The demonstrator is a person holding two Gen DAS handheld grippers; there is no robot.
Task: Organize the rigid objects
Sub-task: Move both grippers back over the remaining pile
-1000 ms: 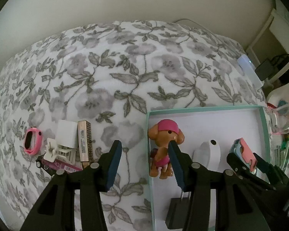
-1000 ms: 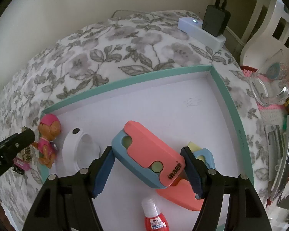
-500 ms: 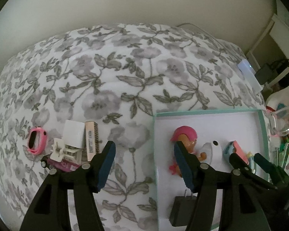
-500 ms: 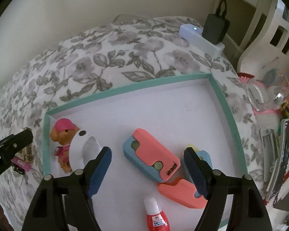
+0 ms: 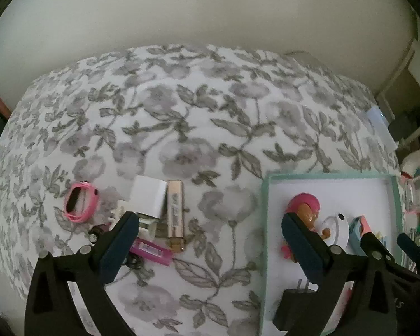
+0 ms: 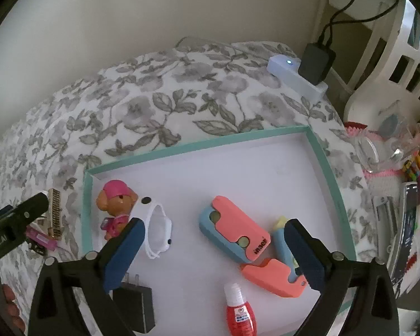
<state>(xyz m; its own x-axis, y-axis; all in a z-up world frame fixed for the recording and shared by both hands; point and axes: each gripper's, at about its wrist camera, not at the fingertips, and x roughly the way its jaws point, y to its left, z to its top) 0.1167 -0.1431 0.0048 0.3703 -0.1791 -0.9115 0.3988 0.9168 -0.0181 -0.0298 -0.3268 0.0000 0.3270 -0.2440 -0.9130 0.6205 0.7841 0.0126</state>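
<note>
Several pieces already lie in the teal tray (image 6: 333, 184): dog toy (image 6: 116, 204), coral cutters (image 6: 235, 232). I see my left gripper (image 5: 210, 238) and right gripper (image 6: 215, 252) just opening wide, empty; pink watch (image 5: 81, 203) and gold bar (image 5: 175, 212) wait outside it on the floral cloth (image 5: 182, 128).

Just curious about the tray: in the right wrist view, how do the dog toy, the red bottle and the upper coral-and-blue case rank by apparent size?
1. Coral-and-blue case
2. Dog toy
3. Red bottle, though cut off at the frame's edge, so unsure.

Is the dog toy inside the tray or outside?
Inside: the dog toy stands on the white floor, by the tray's left green wall.
</note>
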